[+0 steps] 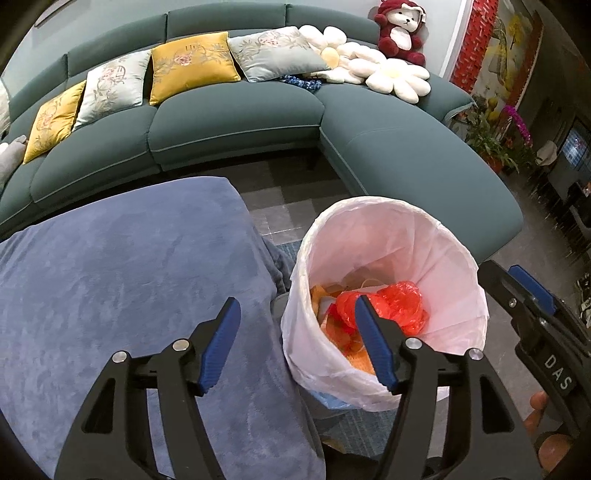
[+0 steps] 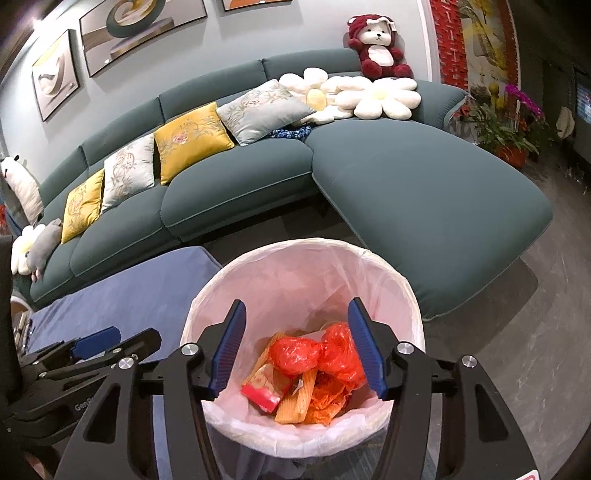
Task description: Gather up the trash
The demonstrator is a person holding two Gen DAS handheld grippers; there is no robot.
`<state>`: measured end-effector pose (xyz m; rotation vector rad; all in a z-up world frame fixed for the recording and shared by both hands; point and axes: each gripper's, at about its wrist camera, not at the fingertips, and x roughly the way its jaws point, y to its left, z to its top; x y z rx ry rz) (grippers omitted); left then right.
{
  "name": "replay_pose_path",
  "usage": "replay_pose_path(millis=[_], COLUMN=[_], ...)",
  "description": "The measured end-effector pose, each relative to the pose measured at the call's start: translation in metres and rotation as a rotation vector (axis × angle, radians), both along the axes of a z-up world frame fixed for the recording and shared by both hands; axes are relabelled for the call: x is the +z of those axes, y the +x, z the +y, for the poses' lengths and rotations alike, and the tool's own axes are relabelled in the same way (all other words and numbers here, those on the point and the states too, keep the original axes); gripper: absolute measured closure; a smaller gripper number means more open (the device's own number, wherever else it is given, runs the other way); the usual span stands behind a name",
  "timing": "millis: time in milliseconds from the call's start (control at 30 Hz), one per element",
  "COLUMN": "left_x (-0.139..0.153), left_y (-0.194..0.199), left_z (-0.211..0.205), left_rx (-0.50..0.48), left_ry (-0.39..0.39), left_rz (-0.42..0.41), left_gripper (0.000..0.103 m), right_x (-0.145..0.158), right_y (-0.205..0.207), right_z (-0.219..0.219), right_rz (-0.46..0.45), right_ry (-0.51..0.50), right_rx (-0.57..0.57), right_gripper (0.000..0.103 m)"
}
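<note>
A round bin with a white liner (image 1: 436, 236) (image 2: 258, 269) stands on the floor beside the blue-covered table. It holds red plastic bags (image 1: 402, 302) (image 2: 295, 354), orange wrappers (image 2: 295, 398) and a red packet (image 2: 260, 393). My left gripper (image 1: 295, 317) is open and empty, straddling the bin's left rim above the table edge. My right gripper (image 2: 295, 321) is open and empty, directly above the bin's mouth. It also shows at the right edge of the left wrist view (image 1: 532, 291).
A table under a blue velvet cloth (image 1: 122, 280) (image 2: 122, 295) lies left of the bin. A teal corner sofa (image 1: 236, 122) (image 2: 424, 192) with cushions, flower pillows and a red plush bear (image 1: 400, 27) runs behind. Potted flowers (image 1: 495, 133) stand at the right.
</note>
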<state>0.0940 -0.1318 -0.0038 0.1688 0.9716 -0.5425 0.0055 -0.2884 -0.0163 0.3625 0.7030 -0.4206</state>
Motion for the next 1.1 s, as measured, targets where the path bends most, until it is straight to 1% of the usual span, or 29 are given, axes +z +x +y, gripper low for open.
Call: replay_pose_path(millis=[133, 233, 533, 600, 667, 733, 767, 900, 1100], left_x=[0.001, 0.002, 0.003, 0.006, 0.006, 0.005, 0.005, 0.002, -0.005], left_y=[-0.002, -0.006, -0.020, -0.019, -0.021, -0.021, -0.021, -0.022, -0.024], left_z=[0.002, 0.007, 0.026, 0.029, 0.033, 0.036, 0.037, 0.041, 0.046], left_rx=[0.003, 0.009, 0.029, 0.043, 0.064, 0.072, 0.075, 0.088, 0.119], left_ry=[0.008, 0.019, 0.073, 0.071, 0.064, 0.069, 0.074, 0.091, 0.103], left_rz=[-0.004, -0.017, -0.055, -0.052, -0.056, -0.051, -0.049, -0.054, -0.037], left_gripper=[0.041, 0.035, 0.023, 0.016, 0.014, 0.014, 0.014, 0.014, 0.013], right_x=[0.001, 0.003, 0.006, 0.006, 0.005, 0.003, 0.002, -0.001, -0.005], right_y=[-0.004, -0.008, -0.020, -0.020, -0.021, -0.022, -0.023, -0.025, -0.027], right_z=[0.008, 0.015, 0.034, 0.038, 0.041, 0.042, 0.042, 0.045, 0.047], right_rz=[0.019, 0.034, 0.082, 0.090, 0.102, 0.112, 0.113, 0.117, 0.126], right_ry=[-0.004, -0.013, -0.044, -0.047, -0.065, -0.069, -0.066, -0.062, -0.065], right_rx=[0.015, 0.023, 0.044, 0.055, 0.062, 0.063, 0.063, 0.063, 0.069], right_gripper=[0.043, 0.040, 0.019, 0.018, 0.017, 0.012, 0.006, 0.007, 0.007])
